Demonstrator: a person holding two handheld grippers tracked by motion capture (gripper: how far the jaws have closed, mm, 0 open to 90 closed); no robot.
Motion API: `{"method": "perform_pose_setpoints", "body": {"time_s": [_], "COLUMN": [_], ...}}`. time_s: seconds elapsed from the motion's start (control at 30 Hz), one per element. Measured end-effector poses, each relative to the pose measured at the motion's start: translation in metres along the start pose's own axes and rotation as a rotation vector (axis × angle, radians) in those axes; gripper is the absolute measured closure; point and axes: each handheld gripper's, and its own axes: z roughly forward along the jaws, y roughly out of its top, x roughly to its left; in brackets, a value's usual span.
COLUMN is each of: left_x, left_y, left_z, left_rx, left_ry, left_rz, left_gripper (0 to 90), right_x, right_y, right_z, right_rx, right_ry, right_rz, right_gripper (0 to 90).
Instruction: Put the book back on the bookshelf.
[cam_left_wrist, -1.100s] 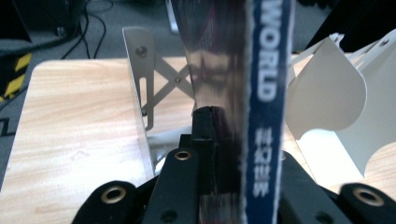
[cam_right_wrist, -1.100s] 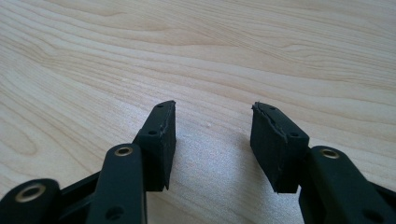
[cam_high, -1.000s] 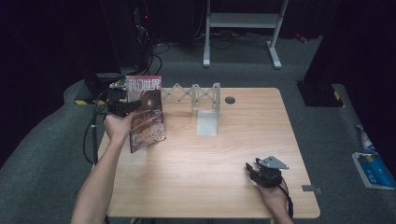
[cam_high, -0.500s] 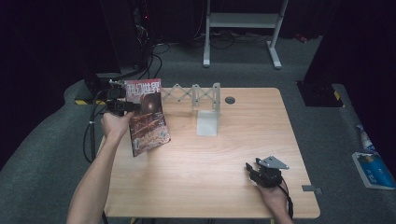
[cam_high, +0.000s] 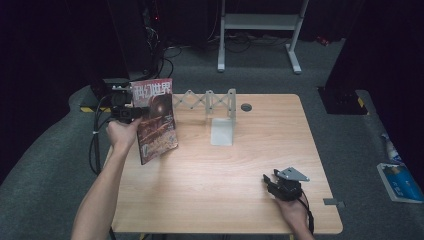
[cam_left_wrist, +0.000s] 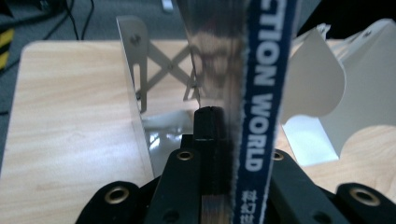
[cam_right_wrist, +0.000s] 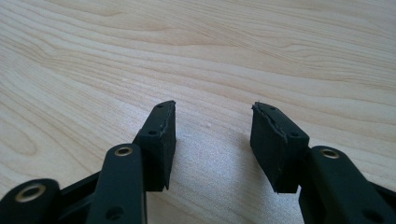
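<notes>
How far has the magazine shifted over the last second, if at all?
Yes, slightly. The magazine, clamped in the left tool, has drifted a little toward the metal rack and swung more upright. The right tool has stayed put on the table.

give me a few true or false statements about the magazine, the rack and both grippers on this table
1. The left gripper is shut on the glossy magazine with the dark red cover. True.
2. The magazine lies flat on the light wooden table. False: it is held upright, raised off the table.
3. The right gripper is open, with nothing between its jaws. True.
4. The right gripper clamps the grey metal accordion book rack. False: it rests at the near right of the table, far from the rack.
5. The rack stands at the far side of the table. True.
</notes>
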Motion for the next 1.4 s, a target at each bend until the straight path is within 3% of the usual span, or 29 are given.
{"method": "perform_pose_setpoints", "body": {"time_s": [0.33,0.6,0.73,1.2,1.4], "left_x": [-0.004,-0.011,-0.014,-0.014,-0.017], "left_y": [-0.006,-0.009,-0.011,-0.027,-0.03], "left_z": [0.003,0.007,0.011,0.019,0.024], "left_rx": [-0.129,-0.199,-0.235,-0.308,-0.29], "left_ry": [0.027,0.056,0.055,0.066,0.069], "left_rz": [0.0,0.032,0.024,-0.002,0.024], "left_gripper": [83.7,83.8,83.7,83.7,83.2], "right_x": [0.0,0.0,0.0,0.0,0.0], "right_y": [0.0,0.0,0.0,0.0,0.0], "right_z": [0.0,0.0,0.0,0.0,0.0], "right_rx": [-0.001,-0.001,-0.001,0.001,0.001], "right_ry": [0.0,0.0,-0.001,-0.001,-0.001], "right_rz": [0.001,0.003,0.003,0.004,0.004], "right_gripper": [50.6,50.6,50.5,50.4,50.4]}}
